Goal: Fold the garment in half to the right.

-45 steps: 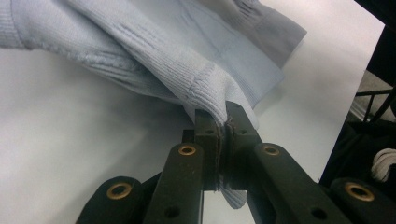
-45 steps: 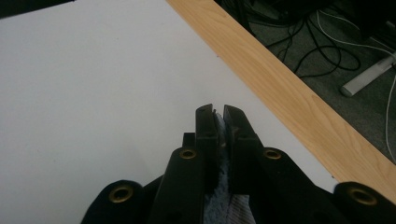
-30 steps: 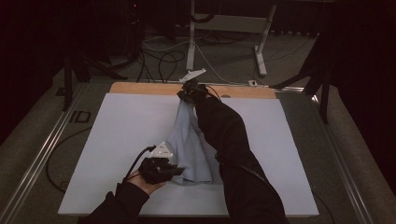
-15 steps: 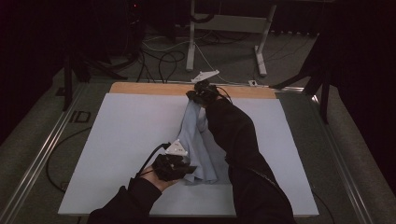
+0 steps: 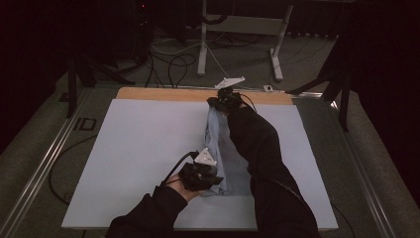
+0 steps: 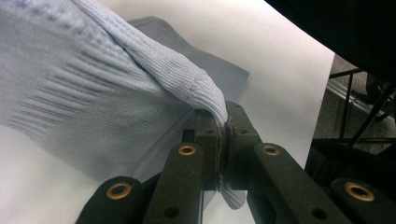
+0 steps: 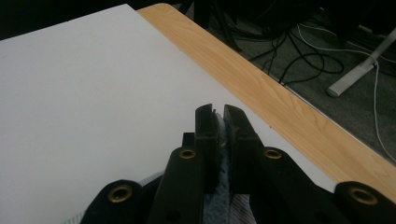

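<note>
A light blue knitted garment (image 5: 221, 148) lies stretched in a long strip down the middle of the white table top (image 5: 138, 148). My left gripper (image 5: 208, 179) is at its near end, shut on a ribbed edge of the cloth (image 6: 205, 93), which bunches over the jaws. My right gripper (image 5: 218, 105) is at the far end by the wooden strip, shut on a fold of the same garment (image 7: 219, 140). The right sleeve, dark, lies over part of the cloth.
A bare wooden strip (image 5: 163, 94) runs along the table's far edge. Behind it stand white stand legs (image 5: 203, 44) and loose cables (image 5: 168, 64) on the floor. Metal rails (image 5: 44, 163) flank the table on both sides.
Both grippers have shifted to the right across the table, dragging the garment with them. Both stay shut on the cloth.
</note>
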Available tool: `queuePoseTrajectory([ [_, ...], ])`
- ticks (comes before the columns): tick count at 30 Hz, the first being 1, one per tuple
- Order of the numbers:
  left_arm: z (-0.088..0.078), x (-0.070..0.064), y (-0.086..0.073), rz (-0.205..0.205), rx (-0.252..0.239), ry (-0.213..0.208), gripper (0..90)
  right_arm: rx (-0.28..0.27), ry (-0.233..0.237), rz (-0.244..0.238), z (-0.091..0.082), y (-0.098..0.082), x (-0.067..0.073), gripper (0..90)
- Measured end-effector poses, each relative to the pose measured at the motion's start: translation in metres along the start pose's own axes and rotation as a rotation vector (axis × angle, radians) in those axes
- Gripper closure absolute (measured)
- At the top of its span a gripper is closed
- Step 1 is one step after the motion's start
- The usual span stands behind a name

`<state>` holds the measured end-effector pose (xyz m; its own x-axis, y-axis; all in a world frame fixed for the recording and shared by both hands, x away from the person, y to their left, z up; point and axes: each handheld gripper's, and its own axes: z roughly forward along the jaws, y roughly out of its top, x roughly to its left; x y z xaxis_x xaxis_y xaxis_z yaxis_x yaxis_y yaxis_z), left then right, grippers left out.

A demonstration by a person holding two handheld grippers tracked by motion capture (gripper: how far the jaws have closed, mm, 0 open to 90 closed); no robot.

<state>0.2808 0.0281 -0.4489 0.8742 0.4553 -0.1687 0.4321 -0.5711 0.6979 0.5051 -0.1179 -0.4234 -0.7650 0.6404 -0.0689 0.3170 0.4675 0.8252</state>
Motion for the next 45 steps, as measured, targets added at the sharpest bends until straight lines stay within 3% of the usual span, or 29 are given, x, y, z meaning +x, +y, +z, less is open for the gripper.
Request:
queuePoseTrajectory([
  [9, 0.024, -0.004, 0.007, 0.014, 0.028, -0.010, 86.5, 0.016, -0.003, 0.008, -0.002, -0.010, -0.010, 85.4],
  [19, 0.051, -0.006, 0.014, 0.000, 0.050, -0.019, 86.5, 0.030, 0.013, 0.020, 0.002, -0.023, -0.019, 84.9],
  [36, 0.083, -0.004, 0.014, -0.014, 0.082, 0.011, 86.4, 0.060, 0.022, 0.006, 0.012, -0.038, -0.030, 84.2],
  [42, 0.090, -0.001, 0.014, -0.023, 0.092, 0.016, 86.4, 0.054, 0.036, 0.025, 0.016, -0.043, -0.032, 77.9],
  [45, 0.093, -0.002, 0.014, -0.025, 0.093, 0.017, 86.3, 0.046, 0.037, 0.033, 0.014, -0.041, -0.032, 69.3],
])
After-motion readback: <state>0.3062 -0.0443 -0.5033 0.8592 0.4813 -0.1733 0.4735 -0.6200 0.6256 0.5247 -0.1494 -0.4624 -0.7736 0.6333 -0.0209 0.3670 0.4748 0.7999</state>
